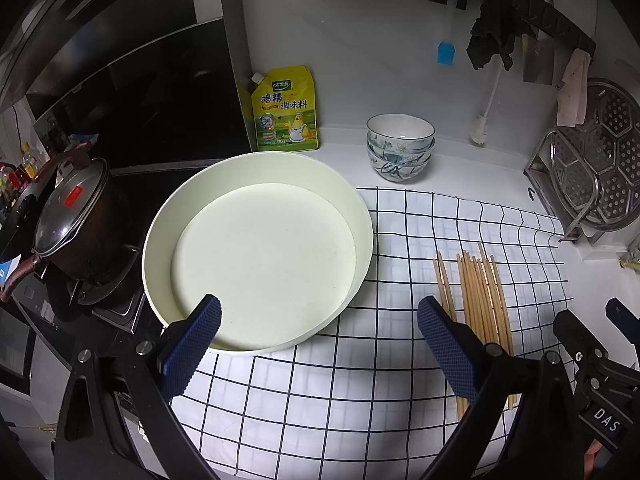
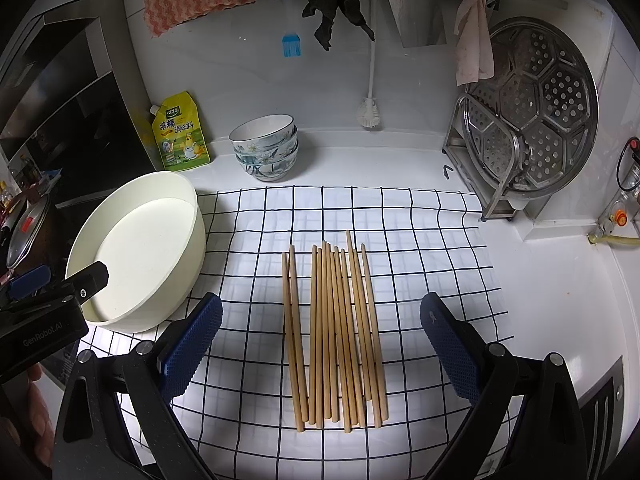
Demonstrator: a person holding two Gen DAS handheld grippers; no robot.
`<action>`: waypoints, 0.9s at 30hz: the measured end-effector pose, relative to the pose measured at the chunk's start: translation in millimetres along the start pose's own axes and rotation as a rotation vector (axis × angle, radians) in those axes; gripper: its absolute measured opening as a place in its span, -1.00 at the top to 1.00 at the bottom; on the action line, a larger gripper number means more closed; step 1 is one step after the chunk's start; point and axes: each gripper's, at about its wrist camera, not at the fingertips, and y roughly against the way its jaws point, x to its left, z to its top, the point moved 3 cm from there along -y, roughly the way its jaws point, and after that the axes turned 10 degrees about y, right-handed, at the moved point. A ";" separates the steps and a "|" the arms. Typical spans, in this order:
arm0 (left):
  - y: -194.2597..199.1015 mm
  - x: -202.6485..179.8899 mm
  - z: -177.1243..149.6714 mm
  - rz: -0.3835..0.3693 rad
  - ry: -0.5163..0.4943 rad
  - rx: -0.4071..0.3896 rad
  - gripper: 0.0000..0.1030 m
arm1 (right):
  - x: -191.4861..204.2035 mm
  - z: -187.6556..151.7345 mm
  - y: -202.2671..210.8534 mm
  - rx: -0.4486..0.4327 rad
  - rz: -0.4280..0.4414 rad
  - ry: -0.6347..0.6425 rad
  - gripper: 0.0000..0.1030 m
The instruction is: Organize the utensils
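The right gripper is held with its blue-padded jaws spread wide and nothing between them, directly above the near ends of the wooden chopsticks. The left gripper is likewise spread and empty, poised left of the chopsticks, with its left finger over the near rim of the cream round tray. The chopsticks are laid roughly parallel on the checked cloth, two of them set slightly apart on the side nearer the tray. Beyond the chopsticks, stacked patterned bowls are seen against the wall.
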 end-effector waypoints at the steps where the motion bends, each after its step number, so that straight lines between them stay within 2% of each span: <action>1: -0.2 -0.3 -0.2 0.000 0.000 0.000 -0.88 | -0.4 -0.7 0.1 0.000 0.000 0.001 -0.84; 11: -2.4 -4.5 -3.7 -0.026 0.004 0.007 -0.88 | -6.9 -4.2 -2.8 0.011 0.000 -0.005 -0.84; 18: -14.2 -44.7 -21.8 -0.123 -0.038 0.041 -0.88 | -47.5 -26.6 -10.1 0.035 -0.017 -0.037 -0.84; 22: -30.7 -69.4 -38.1 -0.141 -0.072 0.067 -0.88 | -72.5 -45.2 -27.9 0.077 -0.020 -0.029 -0.84; 27: -56.4 -84.4 -57.2 -0.120 -0.087 0.107 -0.88 | -89.4 -66.0 -66.1 0.136 0.018 -0.015 -0.84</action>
